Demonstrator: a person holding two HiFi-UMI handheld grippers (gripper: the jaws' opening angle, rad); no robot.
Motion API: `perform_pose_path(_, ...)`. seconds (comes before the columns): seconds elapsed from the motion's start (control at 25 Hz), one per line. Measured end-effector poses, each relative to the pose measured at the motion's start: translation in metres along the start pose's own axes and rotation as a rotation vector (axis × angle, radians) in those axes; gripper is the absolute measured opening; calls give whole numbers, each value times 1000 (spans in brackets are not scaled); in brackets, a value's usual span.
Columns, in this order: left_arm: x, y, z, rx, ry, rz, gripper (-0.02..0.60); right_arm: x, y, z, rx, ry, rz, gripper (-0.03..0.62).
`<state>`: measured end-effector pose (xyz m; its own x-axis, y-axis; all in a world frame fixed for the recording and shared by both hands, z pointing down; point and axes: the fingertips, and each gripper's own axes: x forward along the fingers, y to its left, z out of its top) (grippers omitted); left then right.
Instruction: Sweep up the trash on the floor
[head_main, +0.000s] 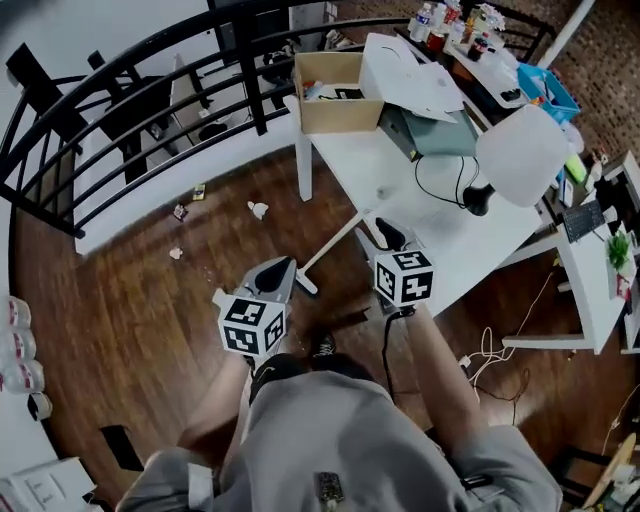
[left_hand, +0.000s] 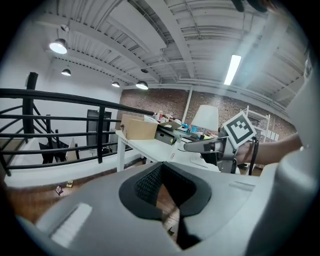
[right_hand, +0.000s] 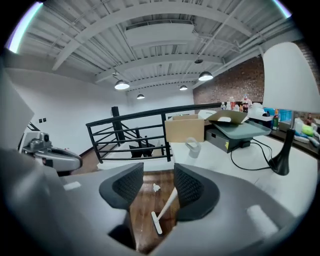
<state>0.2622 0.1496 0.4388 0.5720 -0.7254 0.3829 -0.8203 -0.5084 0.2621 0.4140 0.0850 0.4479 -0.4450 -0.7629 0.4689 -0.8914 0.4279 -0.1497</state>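
Trash (head_main: 258, 209) lies scattered on the wooden floor (head_main: 120, 310) near the black railing (head_main: 120, 90). There is a crumpled white scrap, two small wrappers (head_main: 181, 211) closer to the railing's base, and a pale bit (head_main: 176, 253) nearer the person. None of it looks gathered, so the sweeping appears not yet begun. The white broom (head_main: 335, 240) leans with its handle against the edge of the table (head_main: 440, 235) and its head on the floor, and nothing holds it.

The left hand-held gripper (head_main: 286, 263) has its jaws closed together with nothing between them. The right hand-held gripper (head_main: 381, 226) has its jaws apart and empty. In the right gripper view the broom shows through the gap, farther off and untouched, with the crumpled scrap just beyond its head.

Nearly everything seems left to do: take the broom's handle, draw the scraps into one pile and collect them.
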Motion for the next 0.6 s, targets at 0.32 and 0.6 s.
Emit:
perform_pose_path(0.32, 10, 11, -18, -30, 63, 98, 8, 60, -59, -12, 36, 20, 38, 276)
perform_pose_path(0.6, 17, 25, -46, -68, 135, 138, 8, 86, -68, -16, -103, 103, 131, 219)
